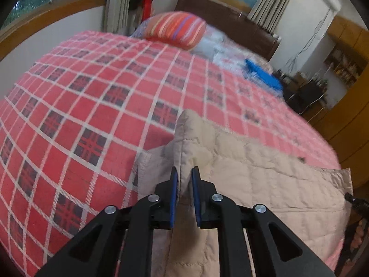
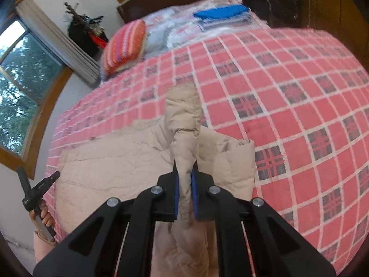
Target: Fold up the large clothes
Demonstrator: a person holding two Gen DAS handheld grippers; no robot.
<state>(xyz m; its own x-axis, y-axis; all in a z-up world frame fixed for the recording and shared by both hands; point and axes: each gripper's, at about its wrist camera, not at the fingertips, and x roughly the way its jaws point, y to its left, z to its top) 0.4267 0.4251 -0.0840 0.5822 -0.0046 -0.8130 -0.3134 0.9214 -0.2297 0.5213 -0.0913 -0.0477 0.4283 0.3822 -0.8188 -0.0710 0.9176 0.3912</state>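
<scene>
Notably, both grippers were clamped on the beige jacket (image 1: 253, 173) lying on the bed (image 1: 92, 97), the left gripper (image 1: 184, 196) pinching a raised corner, the right gripper (image 2: 185, 196) a sleeve-like fold running straight ahead of it, the body spread between them.

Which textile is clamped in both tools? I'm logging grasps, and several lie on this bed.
The beige quilted jacket, clamped by both the left tool and the right tool; the striped pillow and blue folded cloth lie untouched.
</scene>
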